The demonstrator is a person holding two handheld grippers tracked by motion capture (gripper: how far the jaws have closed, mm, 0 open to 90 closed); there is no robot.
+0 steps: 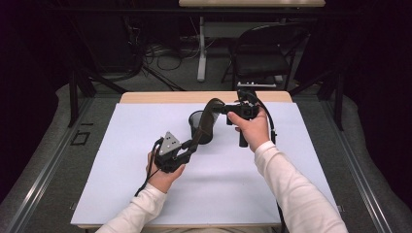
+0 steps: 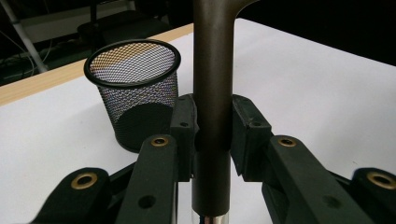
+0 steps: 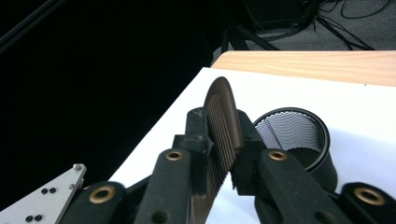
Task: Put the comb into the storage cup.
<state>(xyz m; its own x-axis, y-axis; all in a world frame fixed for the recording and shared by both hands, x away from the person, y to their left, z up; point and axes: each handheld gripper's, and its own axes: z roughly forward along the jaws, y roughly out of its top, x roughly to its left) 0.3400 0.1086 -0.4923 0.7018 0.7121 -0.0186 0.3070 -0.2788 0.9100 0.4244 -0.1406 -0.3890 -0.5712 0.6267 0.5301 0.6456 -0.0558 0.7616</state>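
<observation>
A dark brown comb (image 1: 206, 121) with a long handle hung above the worktop (image 1: 121, 160), held at both ends and arching over a black mesh cup (image 1: 198, 127). Its toothed head (image 3: 223, 126), fine teeth showing along one edge, sat between the jaws of the right hand-held gripper (image 1: 228, 110), whose pads pressed on it from either side in the right gripper view. Its smooth, round handle (image 2: 212, 93) rose straight up between the jaws of the left hand-held gripper (image 1: 187, 145), which were closed tight on it; a short silver band showed at the handle's lower end in the left gripper view.

The mesh cup stood upright on the white sheet covering the worktop, just beyond the left hand-held gripper and under the comb's span. In the left gripper view the cup (image 2: 135, 98) appeared to the left of the handle, its rim round and its inside without contents that could be made out. In the right gripper view the cup (image 3: 294, 140) lay just behind the comb's head.

The person's left hand (image 1: 163, 174) gripped its tool near the middle of the sheet, a grey three-cornered plate (image 1: 169, 143) on top. The right hand (image 1: 252, 128) held its tool farther back, towards the worktop's wooden far edge (image 1: 145, 97). White sleeves covered both forearms. A black chair (image 1: 262, 53) and loose cables stood on the floor beyond.
</observation>
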